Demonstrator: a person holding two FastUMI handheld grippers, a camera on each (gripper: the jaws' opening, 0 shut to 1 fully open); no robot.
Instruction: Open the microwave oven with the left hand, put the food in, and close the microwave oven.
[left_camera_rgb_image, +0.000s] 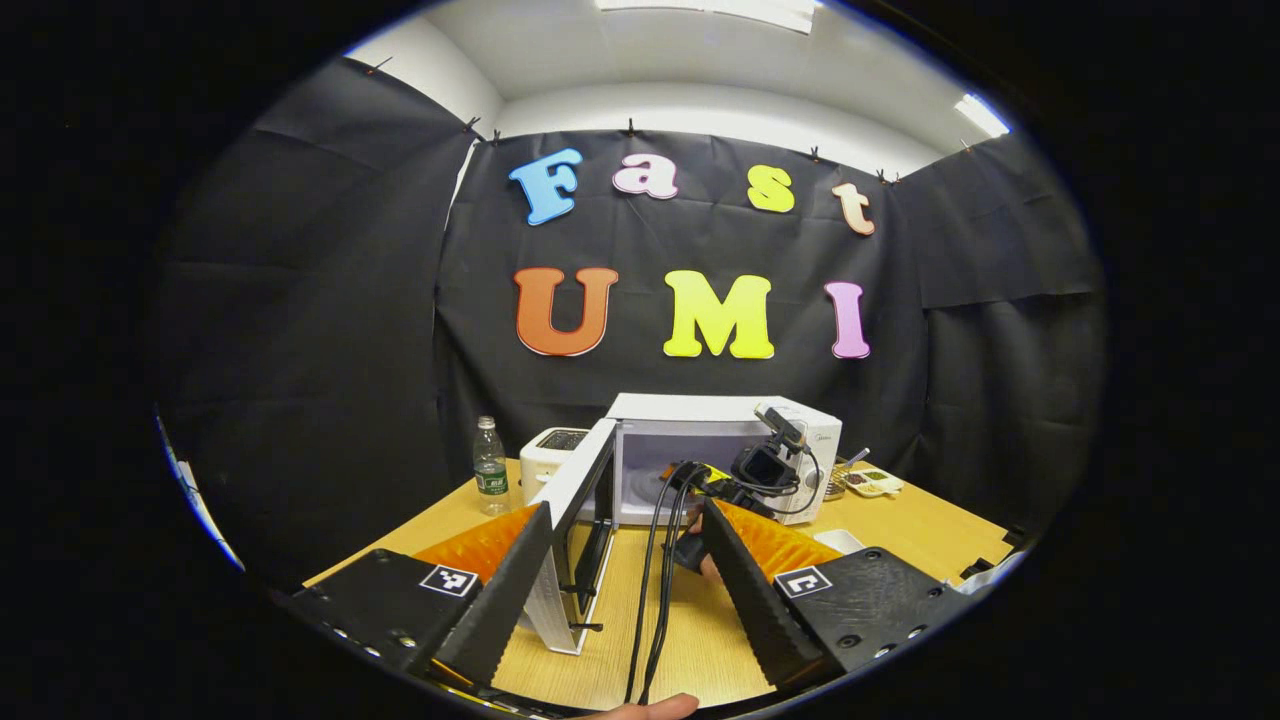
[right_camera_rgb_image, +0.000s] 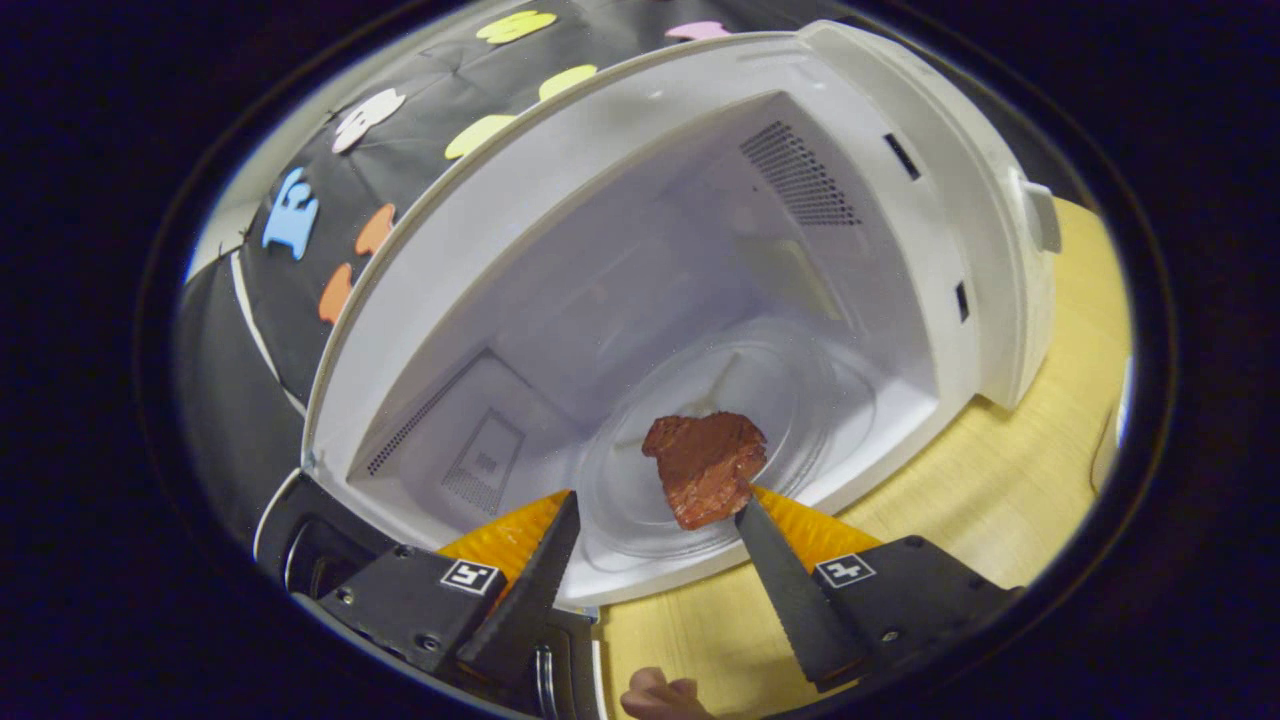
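Observation:
The white microwave (left_camera_rgb_image: 720, 410) stands at the back of the wooden table with its door (left_camera_rgb_image: 580, 490) swung wide open toward me. My left gripper (left_camera_rgb_image: 628, 508) is open, and the door's free edge stands between its fingers, close to the left one. My right gripper (left_camera_rgb_image: 688, 474), held by a hand, reaches into the oven's mouth. In the right gripper view a reddish-brown piece of meat (right_camera_rgb_image: 705, 465) lies on the glass turntable (right_camera_rgb_image: 810, 400) inside the cavity. My right gripper (right_camera_rgb_image: 659, 500) is open, the meat lying just past its right finger.
A plastic bottle (left_camera_rgb_image: 490, 468) and a white toaster (left_camera_rgb_image: 555, 450) stand left of the microwave. A small tray of food (left_camera_rgb_image: 872, 482) lies to its right, a white dish (left_camera_rgb_image: 838, 540) nearer. Black cables (left_camera_rgb_image: 655, 590) hang from the right gripper across the table.

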